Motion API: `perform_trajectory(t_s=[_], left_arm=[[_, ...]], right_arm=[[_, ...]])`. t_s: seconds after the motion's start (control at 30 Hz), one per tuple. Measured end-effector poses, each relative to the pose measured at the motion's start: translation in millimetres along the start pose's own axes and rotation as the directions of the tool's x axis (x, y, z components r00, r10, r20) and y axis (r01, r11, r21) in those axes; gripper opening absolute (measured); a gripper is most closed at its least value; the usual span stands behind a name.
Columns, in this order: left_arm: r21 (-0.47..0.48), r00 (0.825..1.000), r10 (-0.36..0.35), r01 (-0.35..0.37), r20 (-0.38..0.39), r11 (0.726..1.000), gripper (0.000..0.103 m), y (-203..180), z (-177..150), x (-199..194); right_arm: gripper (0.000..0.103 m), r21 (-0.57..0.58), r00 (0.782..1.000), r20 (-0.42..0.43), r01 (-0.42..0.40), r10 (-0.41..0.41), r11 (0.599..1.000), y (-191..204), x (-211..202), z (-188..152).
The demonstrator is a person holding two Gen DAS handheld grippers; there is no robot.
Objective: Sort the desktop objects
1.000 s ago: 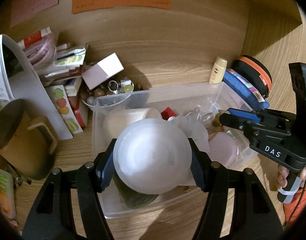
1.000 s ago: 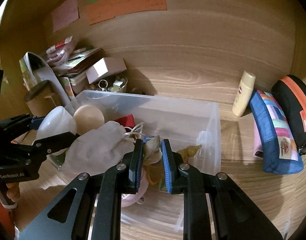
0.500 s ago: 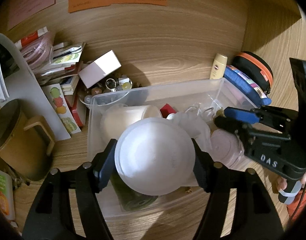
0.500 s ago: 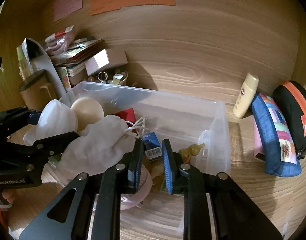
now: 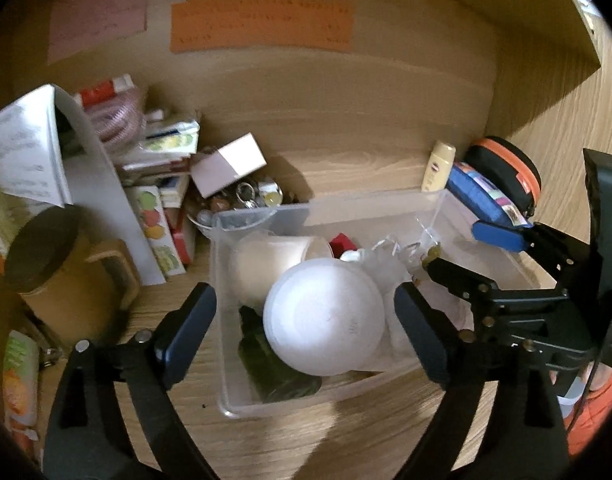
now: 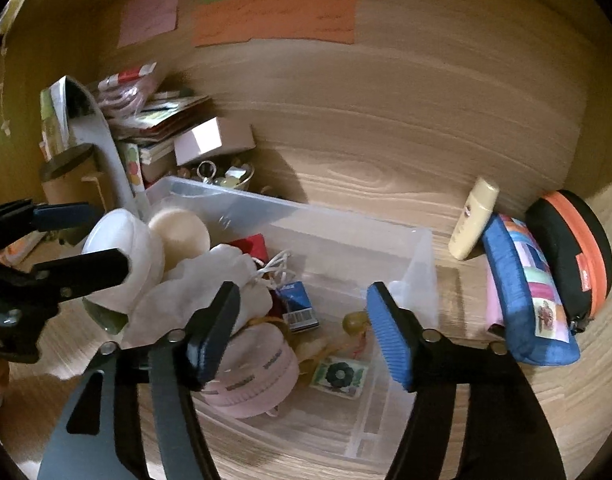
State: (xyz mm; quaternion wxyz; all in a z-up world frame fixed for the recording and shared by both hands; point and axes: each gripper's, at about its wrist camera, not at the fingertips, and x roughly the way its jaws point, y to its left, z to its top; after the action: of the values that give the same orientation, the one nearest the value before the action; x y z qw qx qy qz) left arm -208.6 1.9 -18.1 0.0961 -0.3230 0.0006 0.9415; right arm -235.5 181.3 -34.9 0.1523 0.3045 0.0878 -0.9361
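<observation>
Both my jaws stood spread over the clear bin (image 6: pixel 419 264): the left gripper (image 5: pixel 306 316) around the white bowl (image 5: pixel 323 320) without pinching it, the right gripper (image 6: pixel 304 328) holding nothing. The placing step looked finished; next I should choose something outside, perhaps the cream bottle (image 6: pixel 473 220).

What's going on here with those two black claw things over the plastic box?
A person is tidying a cluttered wooden desk with a handheld gripper in each hand, sorting small items into a clear plastic bin. Both the left gripper and the right gripper hang open over it, gripping nothing. A white round lid sits in the bin between the left gripper's fingers, beside a white cloth pouch and a pink round case.
</observation>
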Motion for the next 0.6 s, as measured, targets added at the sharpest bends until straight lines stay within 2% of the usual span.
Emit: perform_trajectory(t_s=[0.13,0.2,0.23,0.33,0.47,0.6], left_arm=[[-0.005,0.999,0.029,-0.029,0.019,1.000,0.096,0.1,1.1,-14.0],[-0.016,0.998,0.050,-0.049,0.027,0.999,0.096,1.0,1.7,-21.2],[-0.024,0.998,0.055,-0.054,0.032,0.998,0.096,1.5,1.8,-25.4],[-0.042,0.995,0.081,-0.079,0.065,0.996,0.098,1.1,1.4,-42.6],[-0.061,0.989,0.094,-0.088,0.114,0.994,0.101,-2.8,-0.5,-65.6],[-0.056,0.973,0.158,-0.151,0.170,0.987,0.101,-15.5,-6.0,-89.0]], right_arm=[[0.076,-0.007,0.999,0.025,0.020,-0.020,1.000,0.6,-12.9,3.4],[0.085,-0.008,0.999,0.035,0.033,-0.033,0.999,1.0,-21.2,4.5],[0.085,-0.006,0.998,0.042,0.037,-0.036,0.999,1.2,-26.9,4.8],[0.087,-0.003,0.998,0.055,0.038,-0.037,0.999,1.1,-41.9,4.7],[0.097,0.004,0.996,0.079,0.049,-0.049,0.999,2.6,-63.2,3.5],[0.100,0.010,0.990,0.125,0.056,-0.057,0.998,5.3,-91.1,1.2]])
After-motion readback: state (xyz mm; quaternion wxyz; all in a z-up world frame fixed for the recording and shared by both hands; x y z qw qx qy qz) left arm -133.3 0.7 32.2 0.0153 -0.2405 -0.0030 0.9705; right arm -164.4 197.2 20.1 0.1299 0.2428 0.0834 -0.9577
